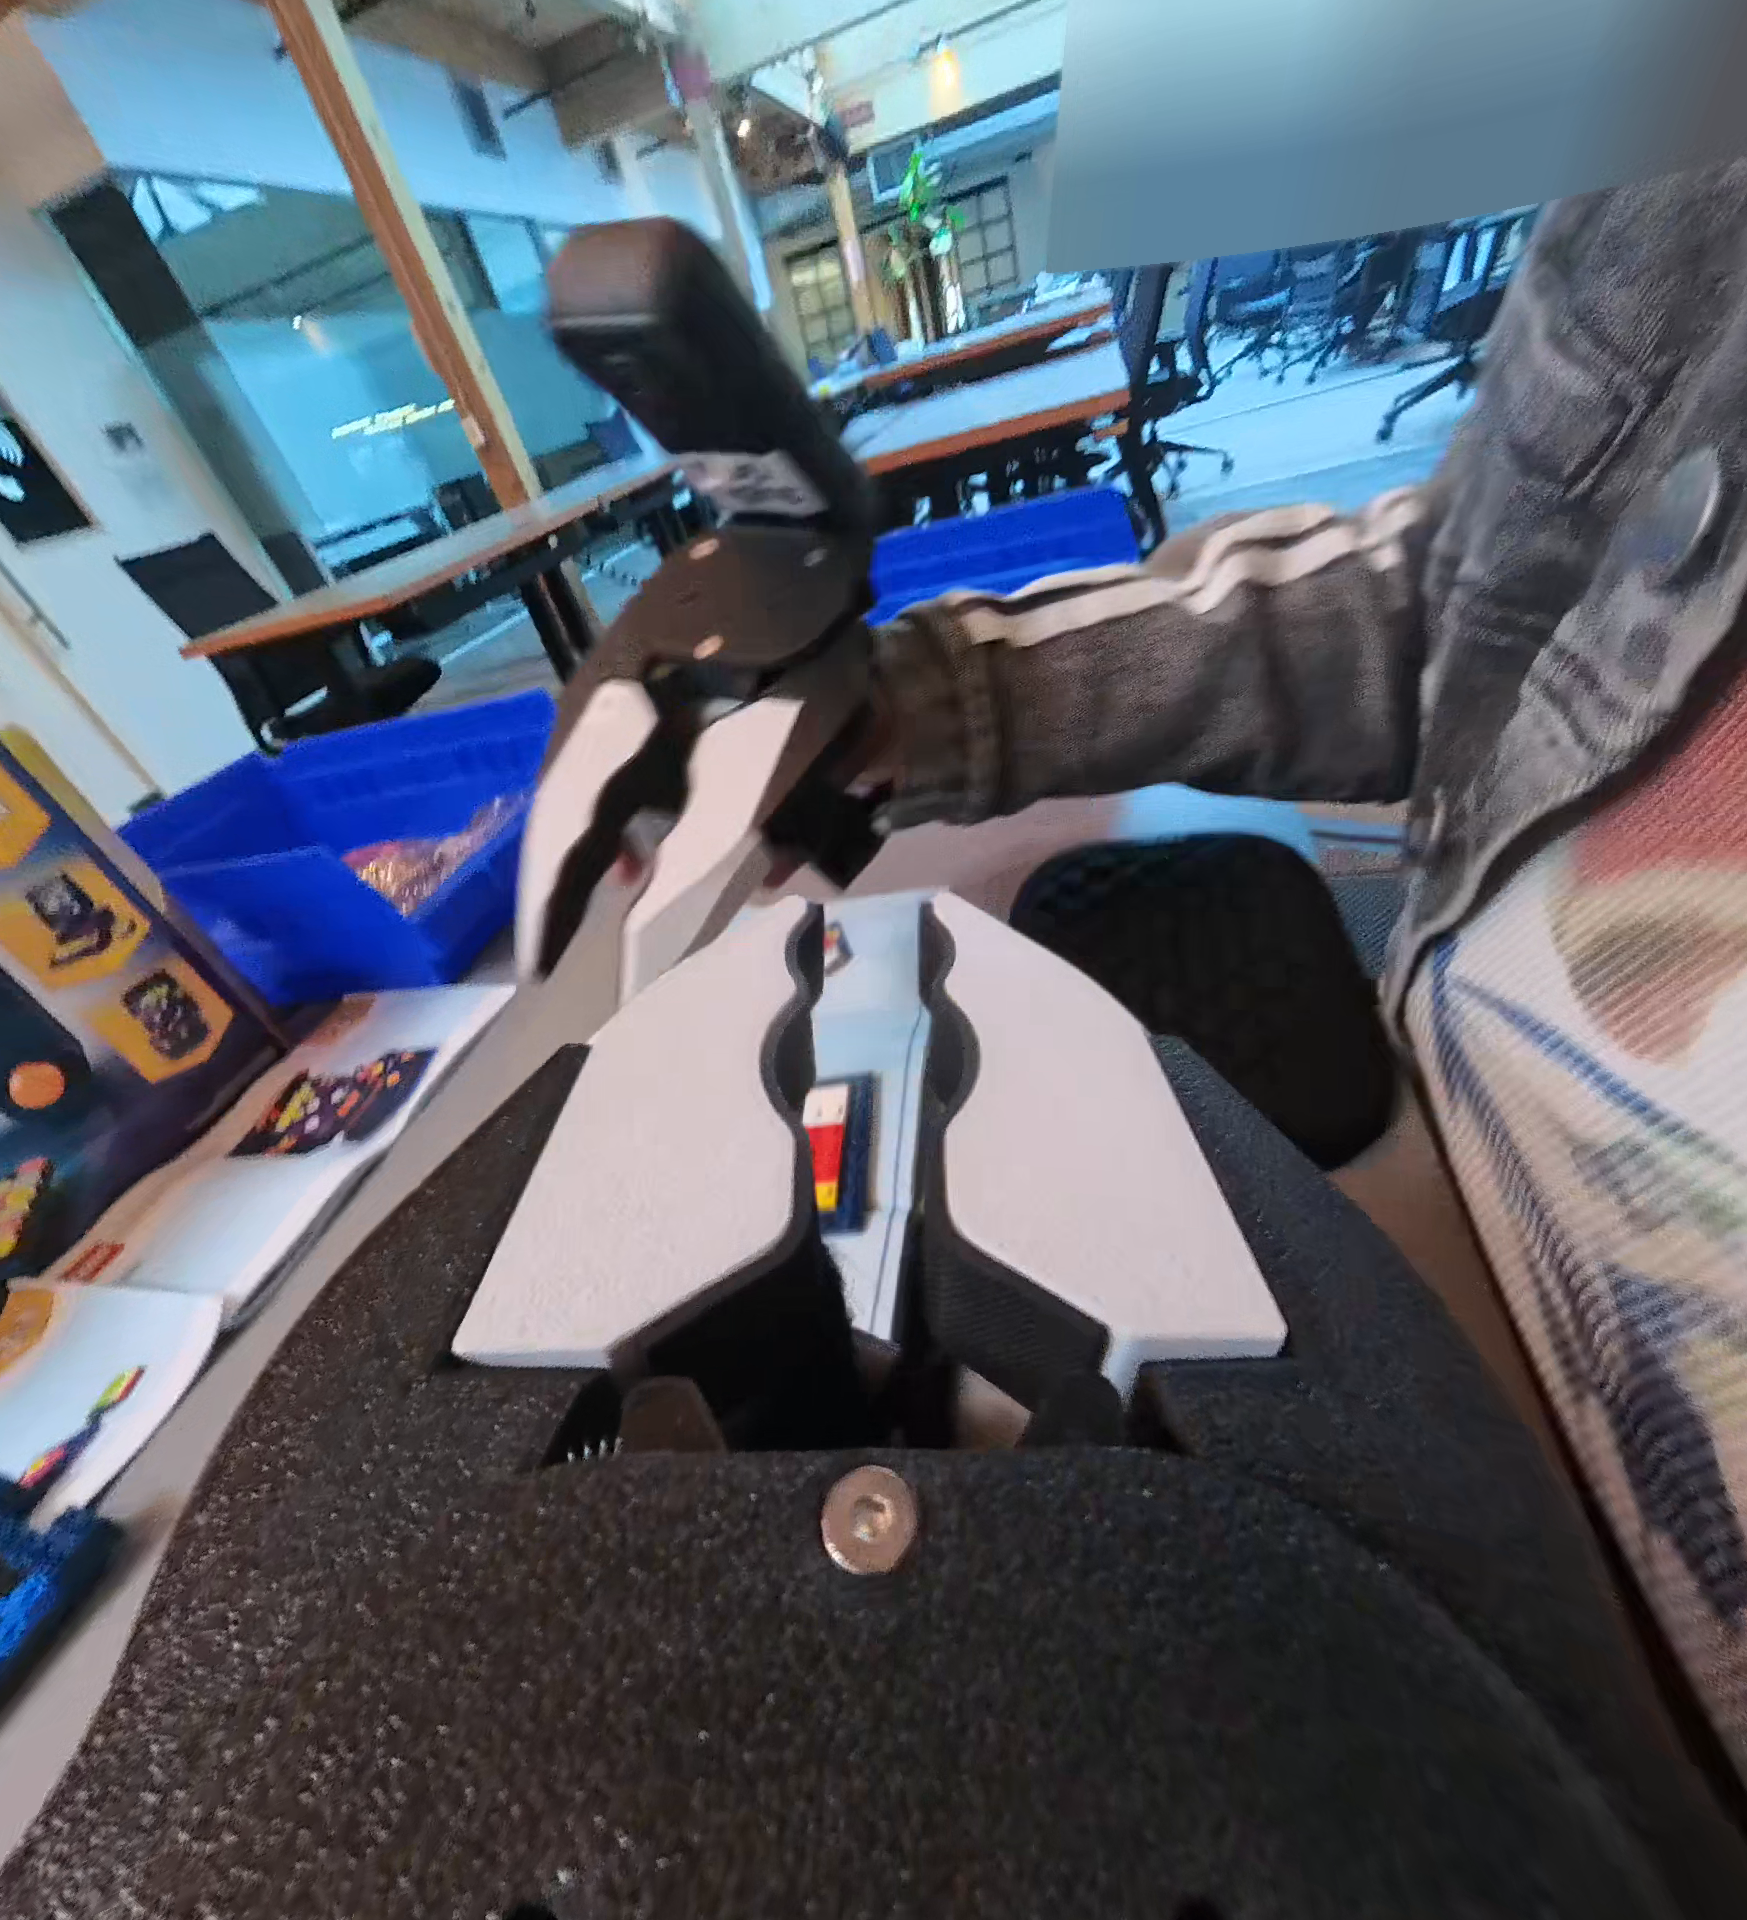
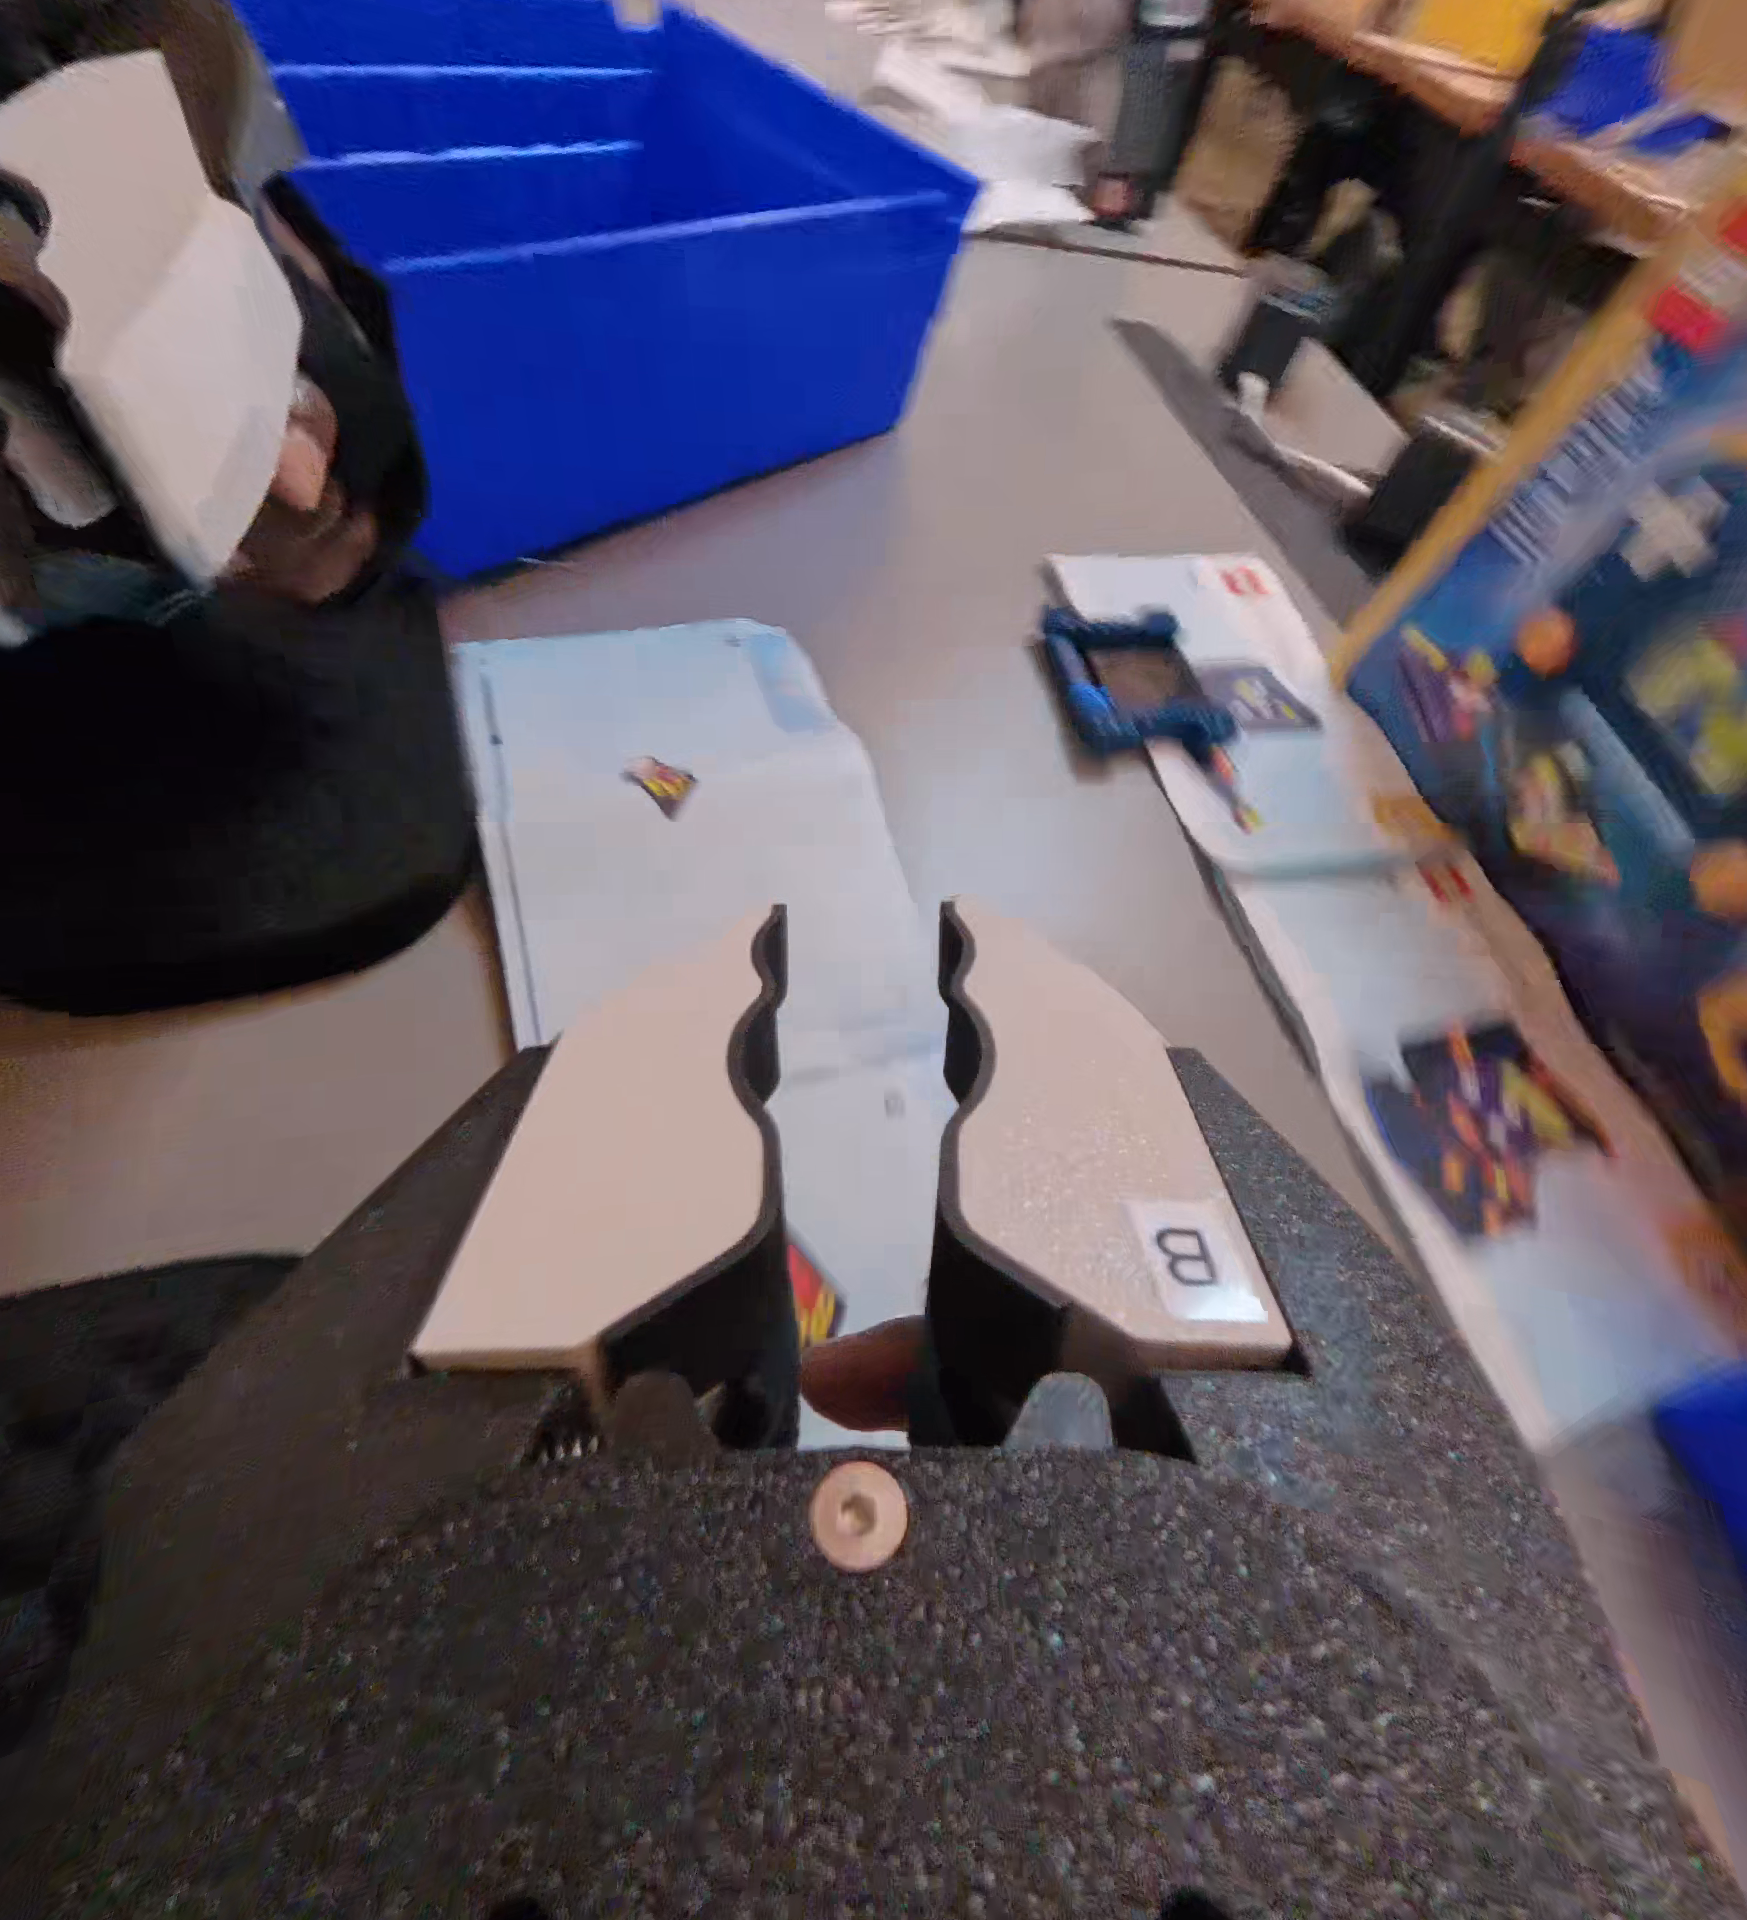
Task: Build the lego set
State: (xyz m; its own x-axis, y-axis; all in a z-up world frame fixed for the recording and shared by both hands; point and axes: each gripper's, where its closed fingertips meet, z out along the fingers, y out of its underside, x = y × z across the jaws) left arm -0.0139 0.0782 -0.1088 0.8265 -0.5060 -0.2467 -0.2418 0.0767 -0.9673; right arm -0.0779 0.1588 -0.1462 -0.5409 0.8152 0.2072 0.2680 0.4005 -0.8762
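Two hand-held grippers hover over a grey table [image 2: 1004,499] strewn with building-toy parts. The right gripper [image 2: 861,925] hangs above a white sheet [image 2: 640,935], its jaws a little apart with nothing between them; only bare paper shows through the gap. A small red-and-yellow scrap [image 2: 659,784] lies on the sheet ahead of the tips, apart from them. The left gripper [image 1: 869,925] is likewise slightly parted and holds nothing; through its gap a small red, yellow and blue piece [image 1: 838,1143] shows on the sheet below, untouched by the pads. The two tools sit near each other, the right one blurred by motion and pointing down just beyond the left one's tips. A black mesh cushion [image 2: 173,810] rests just beside the sheet. A blue bin [image 2: 640,312] stands behind it, and a second bin [image 1: 329,862] holds a crinkled bag. To the right gripper's right, a blue brick frame [image 2: 1129,675] lies on open booklets [image 2: 1295,790], beside a tall printed box [image 2: 1627,727]. A grey denim sleeve [image 1: 1212,665] reaches to the right tool.
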